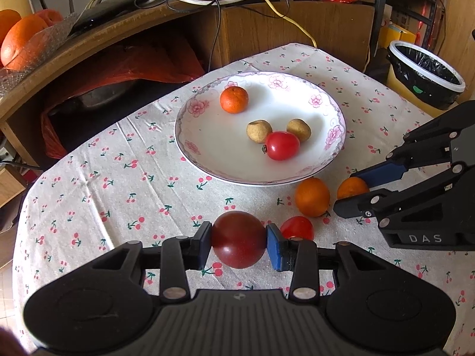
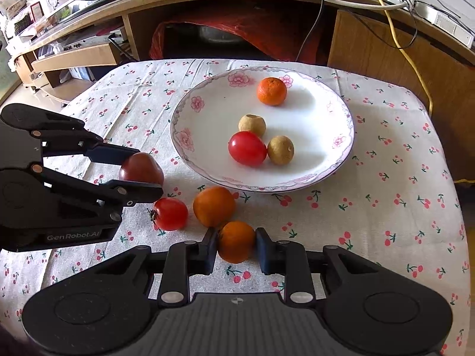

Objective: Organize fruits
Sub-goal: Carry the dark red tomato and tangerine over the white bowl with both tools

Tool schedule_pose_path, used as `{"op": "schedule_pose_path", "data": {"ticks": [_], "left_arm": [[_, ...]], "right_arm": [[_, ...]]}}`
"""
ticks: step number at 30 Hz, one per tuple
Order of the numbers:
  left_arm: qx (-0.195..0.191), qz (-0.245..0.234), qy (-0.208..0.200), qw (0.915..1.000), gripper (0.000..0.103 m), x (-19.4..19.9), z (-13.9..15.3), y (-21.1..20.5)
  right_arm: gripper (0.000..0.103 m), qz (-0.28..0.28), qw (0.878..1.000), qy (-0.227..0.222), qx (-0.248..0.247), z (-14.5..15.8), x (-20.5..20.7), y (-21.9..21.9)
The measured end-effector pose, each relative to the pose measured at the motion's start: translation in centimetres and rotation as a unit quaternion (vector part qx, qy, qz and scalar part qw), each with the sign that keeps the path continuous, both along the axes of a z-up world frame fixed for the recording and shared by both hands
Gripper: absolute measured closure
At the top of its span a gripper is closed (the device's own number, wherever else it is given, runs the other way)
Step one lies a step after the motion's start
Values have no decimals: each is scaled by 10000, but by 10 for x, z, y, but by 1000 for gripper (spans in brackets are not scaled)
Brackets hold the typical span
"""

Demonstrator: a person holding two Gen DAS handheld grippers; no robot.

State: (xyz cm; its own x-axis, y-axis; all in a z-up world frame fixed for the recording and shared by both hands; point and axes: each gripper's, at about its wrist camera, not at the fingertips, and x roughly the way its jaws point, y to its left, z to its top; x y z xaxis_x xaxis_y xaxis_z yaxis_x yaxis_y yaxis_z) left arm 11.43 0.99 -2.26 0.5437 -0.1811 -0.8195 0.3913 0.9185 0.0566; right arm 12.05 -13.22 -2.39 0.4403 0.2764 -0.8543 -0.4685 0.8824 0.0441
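Observation:
A white flowered plate (image 1: 207,148) (image 2: 326,160) holds a mandarin (image 1: 234,99) (image 2: 271,91), two tan longans (image 1: 259,131) (image 2: 251,125) and a red tomato (image 1: 282,145) (image 2: 247,148). My left gripper (image 1: 239,244) (image 2: 142,167) is shut on a dark red tomato (image 1: 238,243) (image 2: 141,167) in front of the plate. My right gripper (image 2: 236,247) (image 1: 351,188) is shut on a small orange (image 2: 236,241) (image 1: 351,187). Between them on the cloth lie a larger orange (image 1: 312,197) (image 2: 214,206) and a small red tomato (image 1: 297,227) (image 2: 170,213).
The table has a cherry-print cloth (image 1: 104,192) (image 2: 386,207). A wooden desk with cables (image 1: 267,6) (image 2: 386,29) stands behind it. A lined bin (image 1: 424,74) stands at the right. Oranges in a glass dish (image 1: 20,38) sit on the desk.

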Motion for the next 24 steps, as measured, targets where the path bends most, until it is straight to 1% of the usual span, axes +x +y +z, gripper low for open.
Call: {"op": "schedule_pose_path", "data": {"ticks": [12,18,24], "left_arm": [[-5,84,-284,9996,57,5,20,-1],[-35,85,-341,9994,57,12,24,-5],[-48,77,-429,9990,57,20,30,-9]], "right_arm": [[81,-41,9996,-277,-14,18,-1,6],[81,-86,9987,-505,-60,29,5,9],[81,-202,9978,-634,-57,34,12,8]]}}
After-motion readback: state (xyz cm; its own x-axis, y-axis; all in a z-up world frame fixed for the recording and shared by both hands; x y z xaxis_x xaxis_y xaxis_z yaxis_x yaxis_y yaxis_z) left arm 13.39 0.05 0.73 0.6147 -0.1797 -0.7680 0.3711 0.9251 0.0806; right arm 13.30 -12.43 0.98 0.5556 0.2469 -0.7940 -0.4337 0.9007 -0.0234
